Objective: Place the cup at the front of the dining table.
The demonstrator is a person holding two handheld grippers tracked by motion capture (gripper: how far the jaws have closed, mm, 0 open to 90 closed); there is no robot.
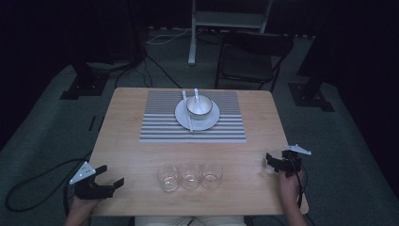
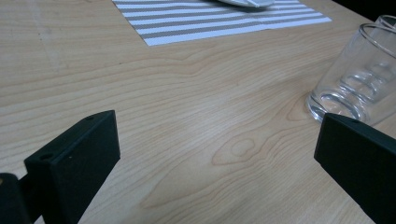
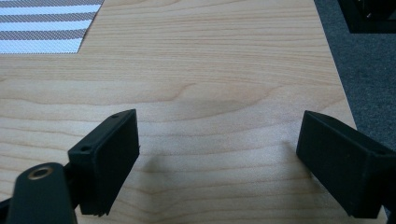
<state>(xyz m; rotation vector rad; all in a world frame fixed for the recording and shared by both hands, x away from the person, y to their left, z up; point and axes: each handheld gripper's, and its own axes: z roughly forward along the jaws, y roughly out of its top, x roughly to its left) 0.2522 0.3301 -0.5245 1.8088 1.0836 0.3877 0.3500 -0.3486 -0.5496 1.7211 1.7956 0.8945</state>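
one wooden table (image 1: 141,155) carries one striped placemat (image 1: 160,123) at its far middle, and on that mat sit one plate (image 1: 181,117), one bowl (image 1: 199,106) and two utensils (image 1: 190,123). three glasses (image 1: 190,176) stand in a row nearer the person than the placemat. one left gripper (image 1: 109,176) and one right gripper (image 1: 273,159) flank that row, each with jaws spread and nothing between them.

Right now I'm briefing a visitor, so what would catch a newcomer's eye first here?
Probably the striped placemat at the table's far middle, bearing a plate with a bowl on it. Next, three empty glasses in a row near the front edge, between the open left gripper and right gripper.
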